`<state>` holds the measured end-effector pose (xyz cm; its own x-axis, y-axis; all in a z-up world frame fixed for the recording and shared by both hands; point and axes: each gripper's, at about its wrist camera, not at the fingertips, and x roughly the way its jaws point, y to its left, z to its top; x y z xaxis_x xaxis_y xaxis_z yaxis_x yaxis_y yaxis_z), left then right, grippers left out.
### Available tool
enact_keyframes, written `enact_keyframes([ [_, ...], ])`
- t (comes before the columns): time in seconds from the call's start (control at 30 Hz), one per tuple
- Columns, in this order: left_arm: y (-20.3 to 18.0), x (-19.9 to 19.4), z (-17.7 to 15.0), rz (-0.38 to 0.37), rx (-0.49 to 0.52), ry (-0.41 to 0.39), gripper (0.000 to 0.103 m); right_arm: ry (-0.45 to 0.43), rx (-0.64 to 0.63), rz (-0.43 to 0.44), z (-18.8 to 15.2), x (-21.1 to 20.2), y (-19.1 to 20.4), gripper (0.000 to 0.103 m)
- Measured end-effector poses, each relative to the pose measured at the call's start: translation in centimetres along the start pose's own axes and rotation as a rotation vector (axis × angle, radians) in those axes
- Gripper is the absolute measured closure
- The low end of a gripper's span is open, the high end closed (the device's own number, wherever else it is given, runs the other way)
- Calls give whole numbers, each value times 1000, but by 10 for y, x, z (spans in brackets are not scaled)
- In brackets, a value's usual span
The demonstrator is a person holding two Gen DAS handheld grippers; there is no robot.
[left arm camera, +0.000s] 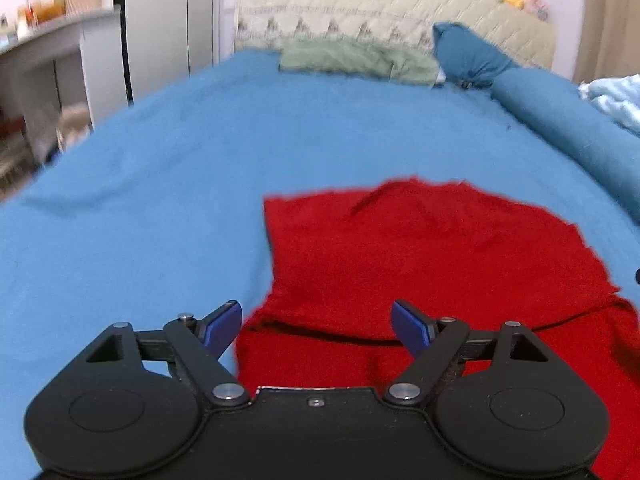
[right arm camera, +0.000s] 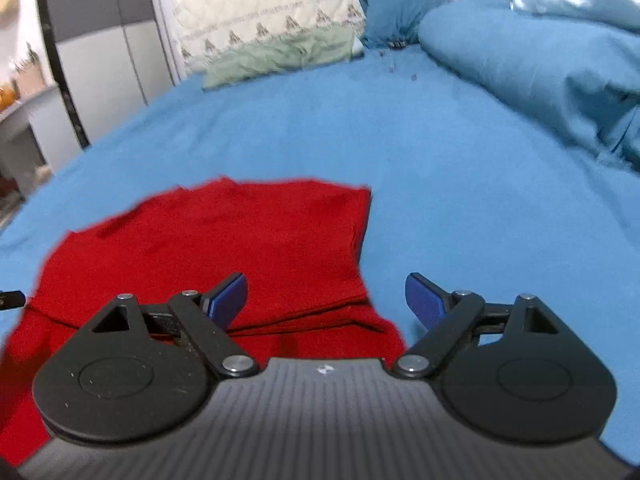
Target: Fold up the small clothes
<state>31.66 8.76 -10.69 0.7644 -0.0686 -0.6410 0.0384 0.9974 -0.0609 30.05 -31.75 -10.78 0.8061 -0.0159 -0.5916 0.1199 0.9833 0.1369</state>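
A red garment (left arm camera: 420, 252) lies flat on the blue bed sheet (left arm camera: 160, 168), with a folded layer laid over its near part. My left gripper (left arm camera: 316, 326) hovers above the garment's near left edge, open, nothing between its blue pads. In the right wrist view the same red garment (right arm camera: 240, 240) fills the lower left. My right gripper (right arm camera: 326, 300) hangs over its near right corner, jaws wide open and empty. At the far left edge of that view a dark tip of the other gripper (right arm camera: 12, 299) shows.
A green cloth (left arm camera: 356, 60) and a dark blue pillow (left arm camera: 468, 56) lie at the head of the bed before a quilted headboard (left arm camera: 380, 4). A rolled blue duvet (right arm camera: 540, 68) runs along the right side. Shelves and a cabinet (left arm camera: 60, 60) stand left of the bed.
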Motion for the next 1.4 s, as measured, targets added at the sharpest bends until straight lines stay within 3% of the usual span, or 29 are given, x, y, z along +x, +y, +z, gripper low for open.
enact_keyframes([
  [0.17,0,-90,10,-10,29,-40,7,-19,-42,74,23,-92,-7,0],
  [0.3,1,-148,3,-20,38,-23,3,4,-77,108,30,-157,-8,0],
  [0.5,2,-192,-42,-45,32,50,2,125,-43,100,-5,-222,-18,0],
  [0.73,8,-189,-126,-47,-73,173,3,286,26,51,-98,-236,-31,0],
  [0.9,13,-181,-168,-30,-111,217,10,314,35,20,-147,-233,-25,2],
  [1.0,16,-178,-181,-22,-134,228,16,309,29,-1,-165,-230,-18,5],
  [1.13,12,-169,-191,-19,-142,251,36,312,21,-26,-184,-222,-8,16],
  [1.4,8,-162,-200,17,-130,258,40,326,-8,-66,-199,-214,-1,27],
])
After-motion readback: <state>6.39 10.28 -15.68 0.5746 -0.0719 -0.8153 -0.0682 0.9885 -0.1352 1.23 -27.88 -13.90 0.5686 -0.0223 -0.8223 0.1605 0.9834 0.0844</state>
